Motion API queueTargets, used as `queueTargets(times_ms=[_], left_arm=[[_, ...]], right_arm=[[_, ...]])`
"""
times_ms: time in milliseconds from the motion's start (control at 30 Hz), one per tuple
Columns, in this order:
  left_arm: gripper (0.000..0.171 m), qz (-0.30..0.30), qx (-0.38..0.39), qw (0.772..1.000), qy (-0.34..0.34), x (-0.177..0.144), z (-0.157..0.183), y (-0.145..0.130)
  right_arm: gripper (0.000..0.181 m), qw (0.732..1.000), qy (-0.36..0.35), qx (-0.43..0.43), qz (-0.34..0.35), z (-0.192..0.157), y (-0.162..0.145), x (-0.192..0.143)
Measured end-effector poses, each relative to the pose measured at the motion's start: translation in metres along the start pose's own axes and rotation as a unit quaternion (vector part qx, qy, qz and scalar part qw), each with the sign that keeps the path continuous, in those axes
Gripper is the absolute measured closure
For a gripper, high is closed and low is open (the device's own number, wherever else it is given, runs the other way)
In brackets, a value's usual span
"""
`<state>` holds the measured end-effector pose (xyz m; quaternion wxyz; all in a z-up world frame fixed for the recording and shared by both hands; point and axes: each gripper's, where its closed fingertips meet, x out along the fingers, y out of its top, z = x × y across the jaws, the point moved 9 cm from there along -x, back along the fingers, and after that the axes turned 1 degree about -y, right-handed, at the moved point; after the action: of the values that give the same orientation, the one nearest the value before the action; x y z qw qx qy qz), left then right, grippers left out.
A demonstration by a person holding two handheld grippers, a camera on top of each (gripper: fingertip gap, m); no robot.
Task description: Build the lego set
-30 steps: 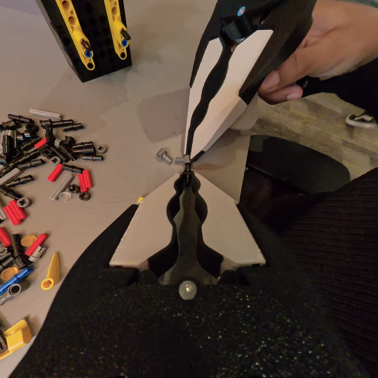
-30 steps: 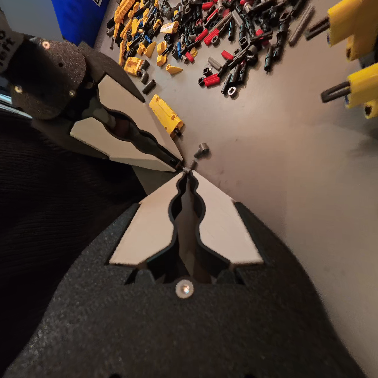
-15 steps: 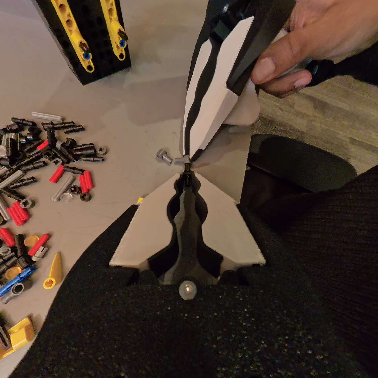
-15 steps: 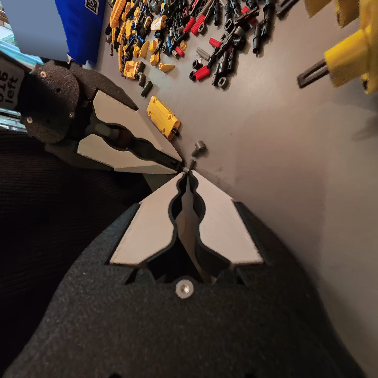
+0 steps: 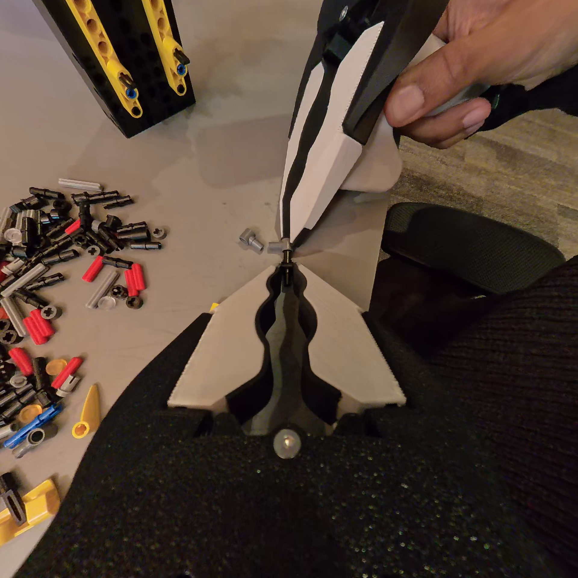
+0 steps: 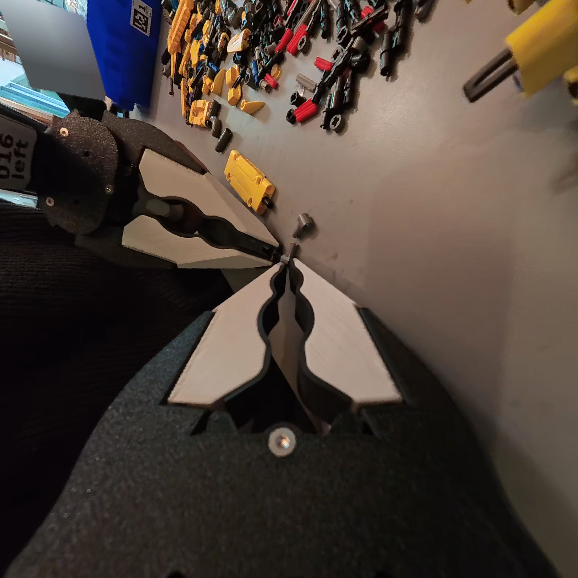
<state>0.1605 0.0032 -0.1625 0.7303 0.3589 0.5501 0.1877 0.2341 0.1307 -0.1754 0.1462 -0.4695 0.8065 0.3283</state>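
My left gripper (image 5: 286, 269) is shut on a short black pin (image 5: 286, 275), held just above the grey table (image 5: 219, 140). My right gripper (image 5: 286, 245) comes down from above, shut on a small grey connector (image 5: 276, 247). The pin's far end sits in that connector, so the two grippers meet tip to tip. In the right wrist view my right gripper (image 6: 286, 262) grips the grey connector (image 6: 290, 254), and the left gripper (image 6: 275, 250) reaches in from the left. A second grey connector (image 5: 250, 240) lies loose on the table beside them; it also shows in the right wrist view (image 6: 305, 223).
A black block with two yellow beams (image 5: 125, 62) stands at the back left. Loose black, red, grey and yellow parts (image 5: 47, 250) cover the left. A yellow panel piece (image 6: 250, 181) lies near the tips, and a blue bin (image 6: 125, 47) is behind. The table edge (image 5: 380, 250) and a black chair (image 5: 469, 247) are at the right. The tips of both grippers are at nearly the same place.
The right gripper has tilted and its hand has come nearer, while its tips stay at the connector. The left gripper has held still with the pin.
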Motion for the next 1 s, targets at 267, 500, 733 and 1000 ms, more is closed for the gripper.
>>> queueTargets(times_ms=[267, 500, 733, 1000], left_arm=[[0.167, -0.001, 0.021, 1.0, 0.018, 0.0002, 0.0033, 0.0002], [0.167, 0.0, 0.018, 1.0, 0.012, -0.0001, 0.0027, 0.0002], [0.168, -0.001, 0.037, 0.999, 0.005, 0.0, 0.0067, 0.0001], [0.168, -0.002, 0.044, 0.999, -0.012, -0.0006, 0.0077, -0.0008]], right_arm=[[0.18, 0.998, 0.024, 0.065, 0.001, 0.004, -0.0002, 0.0001], [0.18, 0.996, 0.033, 0.083, 0.002, 0.0053, -0.0023, -0.0012], [0.181, 0.997, 0.029, 0.065, 0.0, 0.0031, -0.0061, -0.0023], [0.181, 0.999, 0.031, 0.038, -0.011, 0.0013, -0.0077, -0.002]])
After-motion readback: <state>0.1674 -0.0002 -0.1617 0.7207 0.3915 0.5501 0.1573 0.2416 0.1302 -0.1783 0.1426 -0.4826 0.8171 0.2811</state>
